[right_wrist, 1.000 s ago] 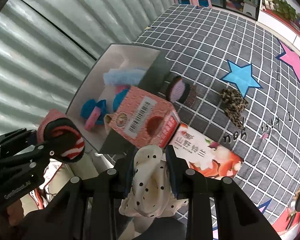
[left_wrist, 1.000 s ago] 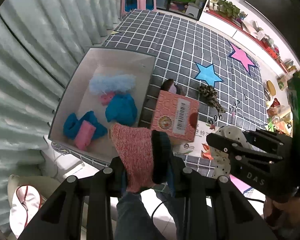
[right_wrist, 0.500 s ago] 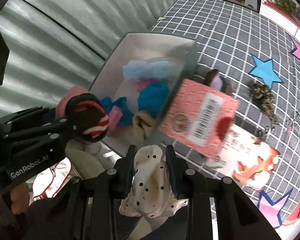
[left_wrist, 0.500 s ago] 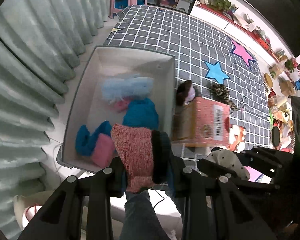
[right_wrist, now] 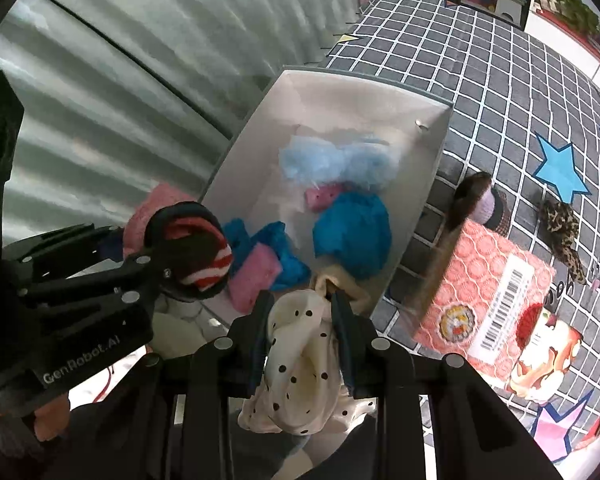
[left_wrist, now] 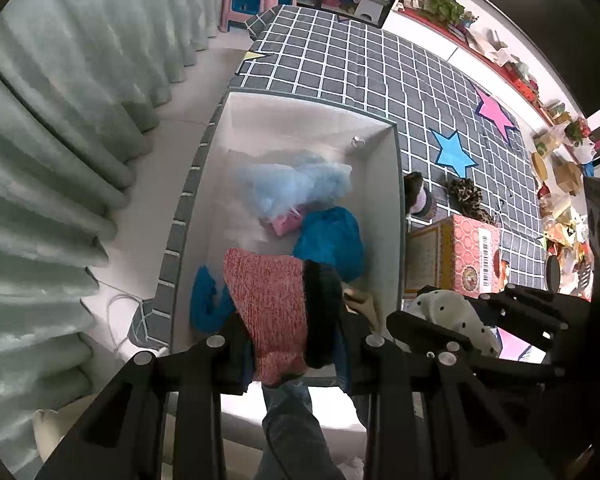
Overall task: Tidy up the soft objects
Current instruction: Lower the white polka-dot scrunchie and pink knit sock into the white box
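Note:
My left gripper (left_wrist: 290,332) is shut on a red knit sock (left_wrist: 272,300) with a dark cuff, hanging over the near end of the open grey bin (left_wrist: 397,208). My right gripper (right_wrist: 300,304) is shut on a cream polka-dot cloth (right_wrist: 300,364) above the bin's near right corner. Inside the bin (right_wrist: 240,160) lie a pale-blue fluffy piece (right_wrist: 332,160), bright-blue bundles (right_wrist: 352,236) and pink pieces (right_wrist: 256,276). The two grippers sit side by side: the right gripper (left_wrist: 440,322) shows in the left wrist view, and the left gripper (right_wrist: 180,256) in the right wrist view.
A salmon carton (right_wrist: 496,292) stands against the bin's right wall on a checked mat (left_wrist: 364,68) with star prints. A dark-and-lilac rolled item (left_wrist: 420,200) and a leopard-print piece (left_wrist: 466,196) lie beyond it. Curtains (left_wrist: 60,160) hang to the left.
Both grippers have travelled sideways and slightly down with their loads, from above the carton side to over the bin's near end. The bin now fills the middle of both views.

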Motion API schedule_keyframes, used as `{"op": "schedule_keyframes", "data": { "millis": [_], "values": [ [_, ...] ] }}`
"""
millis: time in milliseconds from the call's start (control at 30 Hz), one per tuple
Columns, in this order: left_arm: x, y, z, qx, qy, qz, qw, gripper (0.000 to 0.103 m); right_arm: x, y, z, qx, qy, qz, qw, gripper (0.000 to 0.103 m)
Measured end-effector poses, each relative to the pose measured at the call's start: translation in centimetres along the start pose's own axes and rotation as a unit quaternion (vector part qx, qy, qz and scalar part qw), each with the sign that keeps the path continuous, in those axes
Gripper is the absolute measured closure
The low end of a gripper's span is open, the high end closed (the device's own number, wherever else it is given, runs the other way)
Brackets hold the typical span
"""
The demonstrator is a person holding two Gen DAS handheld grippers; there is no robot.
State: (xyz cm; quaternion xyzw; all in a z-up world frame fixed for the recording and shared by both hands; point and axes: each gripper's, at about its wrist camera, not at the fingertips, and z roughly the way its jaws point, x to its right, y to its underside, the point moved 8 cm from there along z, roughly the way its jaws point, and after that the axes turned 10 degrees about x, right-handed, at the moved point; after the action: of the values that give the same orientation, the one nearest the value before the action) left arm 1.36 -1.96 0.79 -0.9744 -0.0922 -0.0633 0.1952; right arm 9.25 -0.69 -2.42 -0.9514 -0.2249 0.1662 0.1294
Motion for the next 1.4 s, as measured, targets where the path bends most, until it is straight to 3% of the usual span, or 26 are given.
{"op": "schedule_keyframes", "data": {
  "millis": [467, 1400],
  "values": [
    [-1.5, -1.4, 0.8, -0.005, 0.016, -0.003, 0.9999, 0.069, -0.6, -2.2, 1.0, -0.004, 0.016, 0.002, 1.0, 0.072],
    [-2.1, -1.7, 3.5, -0.034, 0.01, -0.008, 0.9993, 0.069, 0.7, -5.4, 2.0, 0.003, 0.028, 0.019, 0.999, 0.072]
  ]
}}
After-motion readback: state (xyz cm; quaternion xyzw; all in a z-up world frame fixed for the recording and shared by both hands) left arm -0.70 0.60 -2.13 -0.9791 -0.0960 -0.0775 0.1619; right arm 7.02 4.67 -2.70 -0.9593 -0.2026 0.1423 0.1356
